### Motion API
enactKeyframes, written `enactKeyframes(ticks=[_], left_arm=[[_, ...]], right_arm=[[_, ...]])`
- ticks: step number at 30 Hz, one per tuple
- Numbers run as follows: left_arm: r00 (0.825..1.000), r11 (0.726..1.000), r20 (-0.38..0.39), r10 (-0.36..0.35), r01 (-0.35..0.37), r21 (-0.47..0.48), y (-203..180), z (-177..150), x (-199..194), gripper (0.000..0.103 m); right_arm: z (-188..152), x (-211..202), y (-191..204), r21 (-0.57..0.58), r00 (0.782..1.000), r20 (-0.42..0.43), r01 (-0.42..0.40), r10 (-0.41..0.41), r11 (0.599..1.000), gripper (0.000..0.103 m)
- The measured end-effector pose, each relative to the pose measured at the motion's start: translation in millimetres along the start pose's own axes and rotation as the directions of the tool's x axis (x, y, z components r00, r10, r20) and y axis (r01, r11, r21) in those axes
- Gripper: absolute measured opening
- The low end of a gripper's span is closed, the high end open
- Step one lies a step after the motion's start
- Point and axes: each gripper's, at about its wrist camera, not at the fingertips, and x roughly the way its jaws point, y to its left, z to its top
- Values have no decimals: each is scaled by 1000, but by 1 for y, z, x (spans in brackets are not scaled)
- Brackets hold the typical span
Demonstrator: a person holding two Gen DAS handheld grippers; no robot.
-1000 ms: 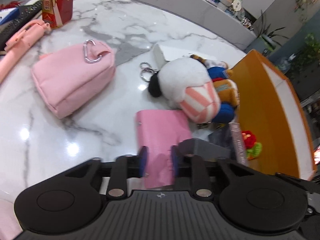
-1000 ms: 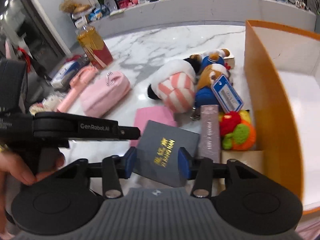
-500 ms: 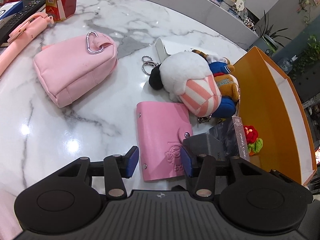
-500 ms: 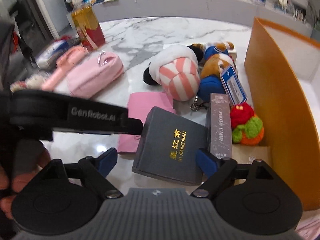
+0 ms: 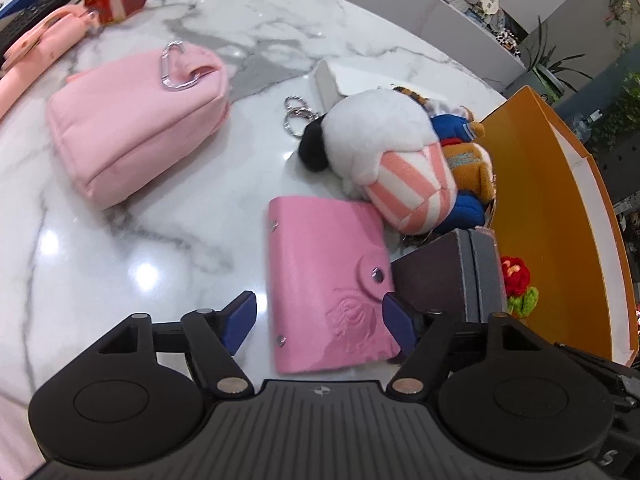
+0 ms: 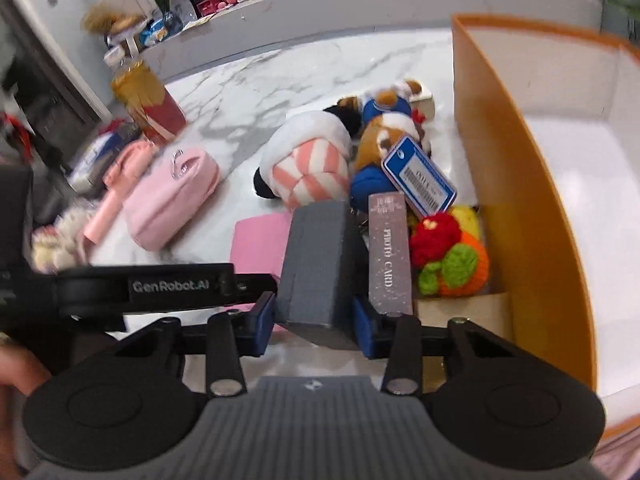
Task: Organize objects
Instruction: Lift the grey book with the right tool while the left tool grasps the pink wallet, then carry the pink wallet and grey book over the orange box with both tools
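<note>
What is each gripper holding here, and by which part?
Right gripper: fingers closing on the dark grey box, across its near end. Left gripper: opening, straddling the pink card holder, holding nothing.

"GenRobot.AI" is showing in pale letters on the black bar of the left tongs (image 6: 168, 286) — seen from the right wrist. "PHOTO CARD" is running lengthwise down the mauve box (image 6: 390, 252) right of the grey one. The blue tag (image 6: 419, 178) is carrying a barcode — its print is too small to read.

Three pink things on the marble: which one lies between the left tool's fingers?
The flat pink snap-button card holder, lying between the opening left tool, untouched. The puffy pink pouch with a carabiner and the pink strap case lie farther off.
</note>
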Motion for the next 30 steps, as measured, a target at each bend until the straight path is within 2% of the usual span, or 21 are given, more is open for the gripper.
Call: enactKeyframes(ticks=[1,3,4,6,7,11,12,15,17,20,25,27,30], left_arm=[[1000,1000,4,-10,10,13,-2,1,1,84],[1000,999,18,15,-16,40,-6,2,3,78],[999,998,29,42,-43,54,-8,2,2,66],[998,997,26,54,-55,50,-6,2,0,58],[998,997,26,58,-59,49,-5,2,-2,51],[997,999,70,29,-32,44,-2,-1,-23,38],[996,999,85,13,-17,42,-2,-1,-30,38],[993,998,109,-53,49,40,-7,0,-47,27],[991,997,114,-65,59,59,-18,2,-49,25],[992,993,128,-5,-10,118,-32,2,-46,25],[989,993,98,-114,110,48,-24,8,-43,25],[992,994,90,-90,84,65,-27,9,-41,25],[994,993,65,-93,87,85,-32,11,-33,25]], right_arm=[[2,1,-4,22,1000,-8,-20,20,1000,44],[3,2,-9,48,998,-12,-53,53,997,44],[3,2,-9,49,998,-13,-60,60,997,44],[2,1,-10,47,997,-12,-69,70,997,44],[2,1,-10,43,997,-10,-72,72,997,44],[3,3,-11,34,996,-10,-84,84,996,44],[3,3,-12,36,996,-10,-88,88,996,44],[4,3,-13,35,995,-9,-95,96,995,44],[3,2,-16,55,994,-16,-108,109,993,44],[2,2,-19,78,993,-19,-118,120,990,44],[0,0,-18,87,992,-16,-120,122,989,44],[0,1,-20,97,991,-19,-127,130,987,44],[0,1,-22,103,990,-25,-134,137,986,44]])
